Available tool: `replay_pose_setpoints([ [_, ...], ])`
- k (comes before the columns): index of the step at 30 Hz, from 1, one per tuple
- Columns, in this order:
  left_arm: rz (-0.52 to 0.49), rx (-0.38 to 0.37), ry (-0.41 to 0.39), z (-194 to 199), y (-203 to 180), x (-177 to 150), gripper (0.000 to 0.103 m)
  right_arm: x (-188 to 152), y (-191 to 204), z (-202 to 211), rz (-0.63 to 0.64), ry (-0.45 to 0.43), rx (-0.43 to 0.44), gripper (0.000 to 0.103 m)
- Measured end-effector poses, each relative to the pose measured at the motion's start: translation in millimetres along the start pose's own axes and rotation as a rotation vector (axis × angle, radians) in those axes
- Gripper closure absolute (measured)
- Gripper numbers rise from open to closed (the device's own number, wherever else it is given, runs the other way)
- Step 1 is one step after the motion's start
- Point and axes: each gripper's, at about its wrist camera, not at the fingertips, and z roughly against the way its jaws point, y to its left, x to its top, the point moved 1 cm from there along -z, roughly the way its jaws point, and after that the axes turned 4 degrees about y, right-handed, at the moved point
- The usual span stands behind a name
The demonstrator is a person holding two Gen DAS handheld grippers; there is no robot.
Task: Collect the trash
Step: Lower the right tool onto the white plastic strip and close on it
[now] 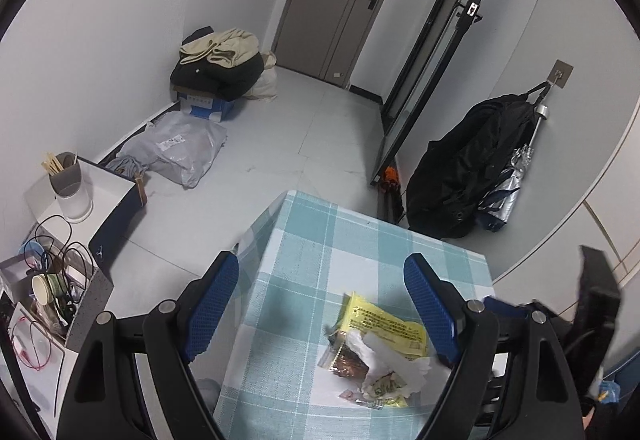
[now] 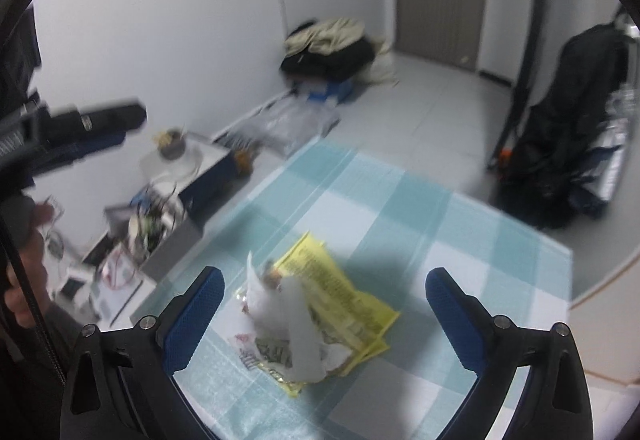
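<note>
A small heap of trash (image 1: 378, 352) lies on a table with a teal checked cloth (image 1: 316, 240): a yellow printed wrapper (image 1: 384, 324), crumpled white paper (image 1: 384, 360) and small snack packets. My left gripper (image 1: 324, 304) is open above the cloth, its blue pads apart, with the heap near the right pad. In the right wrist view the same trash heap (image 2: 312, 320) sits on the checked cloth (image 2: 440, 208) between the wide-open fingers of my right gripper (image 2: 324, 316), with no pad touching it. That view is blurred.
Left of the table stand a low white cabinet (image 1: 108, 196) with a cup of chopsticks (image 1: 68, 176) and a box of cables (image 1: 60, 288). Bags and clothes (image 1: 220, 68) lie by the wall. A black jacket (image 1: 472, 168) hangs at the right. A hand (image 2: 24, 272) shows at the left edge.
</note>
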Motion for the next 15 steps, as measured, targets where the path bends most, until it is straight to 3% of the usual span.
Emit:
replay_pose_setpoints([
  [9,0.032,-0.017,0.07,-14.5,4.5,0.2,0.021,-9.7,3.3,-57.1,0.039,0.188,0.055,0.048],
  [13,0.028,-0.009,0.083,-17.6,4.6,-0.3,0.02,-16.5,0.4,-63.2,0.042,0.225,0.091,0.054],
  [15,0.023,-0.011,0.093,-19.9,4.0,-0.6,0.021,-19.8,-0.8,-68.0,0.045,0.254,0.101,0.063],
])
